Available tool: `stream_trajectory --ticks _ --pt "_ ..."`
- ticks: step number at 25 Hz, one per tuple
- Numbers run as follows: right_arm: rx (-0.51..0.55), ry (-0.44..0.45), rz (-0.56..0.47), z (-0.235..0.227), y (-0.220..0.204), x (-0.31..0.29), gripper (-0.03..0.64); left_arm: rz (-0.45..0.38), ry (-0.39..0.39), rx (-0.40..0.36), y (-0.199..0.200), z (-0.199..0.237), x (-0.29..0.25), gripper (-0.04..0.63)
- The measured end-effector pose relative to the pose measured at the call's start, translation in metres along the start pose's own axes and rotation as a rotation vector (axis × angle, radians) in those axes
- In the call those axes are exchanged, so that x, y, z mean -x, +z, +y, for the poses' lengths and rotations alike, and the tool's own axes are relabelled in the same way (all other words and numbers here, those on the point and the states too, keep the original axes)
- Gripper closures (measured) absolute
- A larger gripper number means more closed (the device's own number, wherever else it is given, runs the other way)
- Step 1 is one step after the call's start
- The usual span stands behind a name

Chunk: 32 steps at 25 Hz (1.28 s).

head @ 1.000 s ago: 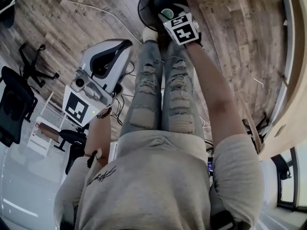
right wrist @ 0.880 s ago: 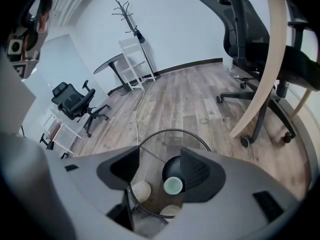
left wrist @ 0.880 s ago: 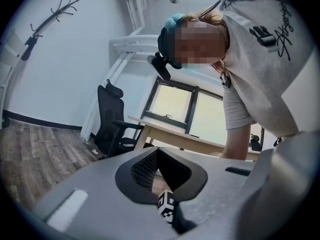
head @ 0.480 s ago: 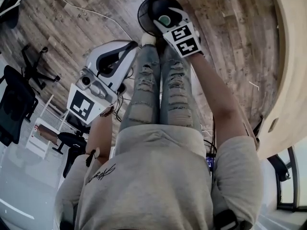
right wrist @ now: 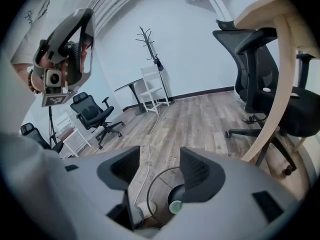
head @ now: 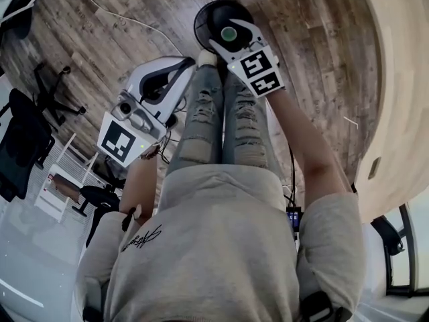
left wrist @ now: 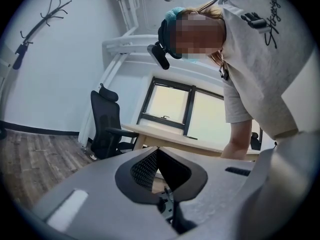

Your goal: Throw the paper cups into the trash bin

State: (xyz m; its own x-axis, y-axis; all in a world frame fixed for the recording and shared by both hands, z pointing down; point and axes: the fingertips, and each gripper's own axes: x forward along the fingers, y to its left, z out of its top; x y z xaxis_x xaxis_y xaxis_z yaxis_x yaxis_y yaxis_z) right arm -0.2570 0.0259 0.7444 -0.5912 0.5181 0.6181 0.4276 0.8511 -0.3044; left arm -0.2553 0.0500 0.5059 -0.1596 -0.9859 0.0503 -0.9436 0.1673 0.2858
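Observation:
A round black trash bin (head: 213, 17) stands on the wood floor just past the person's feet. A white paper cup with a green inside (head: 230, 33) lies in it. In the right gripper view the cup (right wrist: 176, 206) shows low in the bin (right wrist: 156, 200), partly behind the right-hand finger. My right gripper (head: 232, 37) hangs over the bin, open, with nothing between its fingers (right wrist: 199, 171). Off to the left my left gripper (head: 188, 62) is held beside the person's leg; it is shut and empty, its pads (left wrist: 145, 168) meeting at the tip.
The person's legs in ripped jeans (head: 221, 126) fill the middle of the head view. A curved wooden desk (head: 402, 92) lies on the right, black office chairs (head: 20, 139) and a white rack (head: 57, 183) on the left. A white cable (right wrist: 149, 149) runs across the floor toward the bin.
My right gripper has drawn back a little from the bin toward the person, still open. The cup stays in the bin. The left gripper has barely shifted.

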Motion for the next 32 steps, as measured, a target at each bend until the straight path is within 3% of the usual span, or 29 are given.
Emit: stream_trajectory --ticks 15,32 --pt "0.026 -0.012 -0.209 0.025 0.088 0.076 0.380 -0.012 -0.012 -0.016 0.039 -0.014 0.000 0.595" --pt "0.074 -0.061 -0.350 0.040 0.174 0.158 0.453 -0.030 -0.020 -0.060 0.093 -0.030 0.000 0.595"
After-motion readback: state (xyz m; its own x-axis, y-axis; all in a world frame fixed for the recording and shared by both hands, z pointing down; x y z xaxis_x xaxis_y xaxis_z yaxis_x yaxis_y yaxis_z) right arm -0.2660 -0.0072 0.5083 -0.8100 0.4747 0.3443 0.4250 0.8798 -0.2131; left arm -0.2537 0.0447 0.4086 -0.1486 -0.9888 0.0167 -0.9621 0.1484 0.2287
